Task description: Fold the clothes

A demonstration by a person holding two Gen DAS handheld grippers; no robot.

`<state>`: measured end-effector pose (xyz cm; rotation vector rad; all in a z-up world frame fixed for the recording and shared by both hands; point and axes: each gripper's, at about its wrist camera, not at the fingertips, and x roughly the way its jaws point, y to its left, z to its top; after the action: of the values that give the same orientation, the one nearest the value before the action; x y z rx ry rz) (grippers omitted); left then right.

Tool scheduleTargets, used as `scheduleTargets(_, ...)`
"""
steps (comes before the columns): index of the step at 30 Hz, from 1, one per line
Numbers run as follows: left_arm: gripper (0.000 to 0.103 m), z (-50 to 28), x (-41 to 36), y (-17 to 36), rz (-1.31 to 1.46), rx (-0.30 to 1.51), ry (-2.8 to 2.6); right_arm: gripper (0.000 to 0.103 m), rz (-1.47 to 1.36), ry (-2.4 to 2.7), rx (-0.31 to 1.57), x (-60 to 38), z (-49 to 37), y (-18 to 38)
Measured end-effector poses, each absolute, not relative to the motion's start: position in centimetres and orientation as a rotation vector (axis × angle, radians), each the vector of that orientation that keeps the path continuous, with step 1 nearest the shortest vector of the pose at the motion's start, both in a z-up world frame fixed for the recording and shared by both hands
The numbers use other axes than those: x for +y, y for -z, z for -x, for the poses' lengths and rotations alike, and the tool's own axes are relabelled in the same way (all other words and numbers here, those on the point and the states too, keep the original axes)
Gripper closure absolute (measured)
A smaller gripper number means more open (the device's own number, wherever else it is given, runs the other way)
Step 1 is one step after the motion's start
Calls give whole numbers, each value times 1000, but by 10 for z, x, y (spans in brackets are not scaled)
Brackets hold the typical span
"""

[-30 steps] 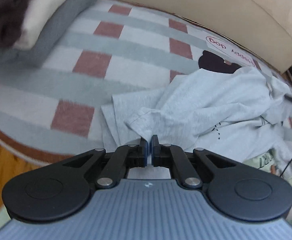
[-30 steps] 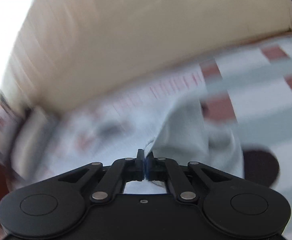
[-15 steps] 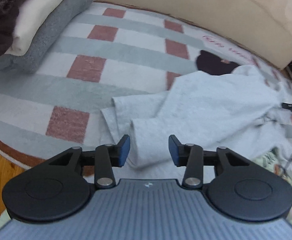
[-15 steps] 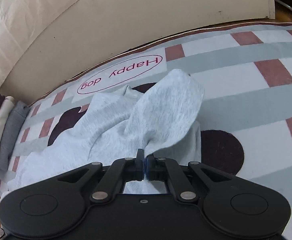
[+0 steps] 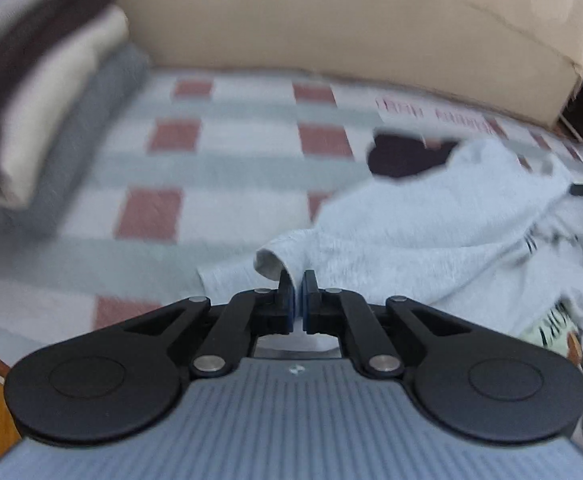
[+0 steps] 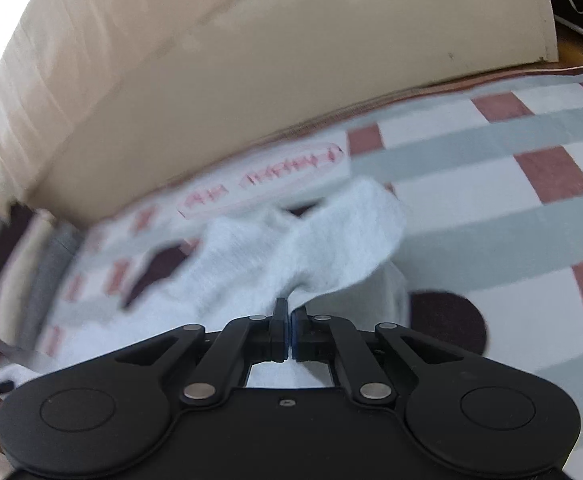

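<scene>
Now both the left gripper [image 5: 298, 280] and right gripper [image 6: 285, 312] have fingers pinching the grey garment [image 5: 431, 240] on the checked blanket [image 5: 227, 152].

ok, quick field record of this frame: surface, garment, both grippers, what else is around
surface: checked blanket, red, white and grey-green squares
garment: light grey sweatshirt, crumpled, not yet folded
left gripper: just closed, pinching a sleeve cuff of the sweatshirt
right gripper: shut on another part of the same sweatshirt, fabric bunched at the fingertips
stack: folded clothes far left, dark, cream and grey layers
background: beige cushion along the blanket's far edge
image quality: motion blur in both views
</scene>
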<state>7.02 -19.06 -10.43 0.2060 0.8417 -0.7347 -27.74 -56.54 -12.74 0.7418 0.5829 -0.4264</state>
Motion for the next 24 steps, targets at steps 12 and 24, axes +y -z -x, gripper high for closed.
scheduleTargets(12, 100, -126, -199, 29, -111, 635, 637, 100, -587, 217, 570, -619, 147, 2)
scheduleTargets(24, 99, -294, -272, 77, -302, 571, 95, 57, -112, 342, 520, -601, -20, -19)
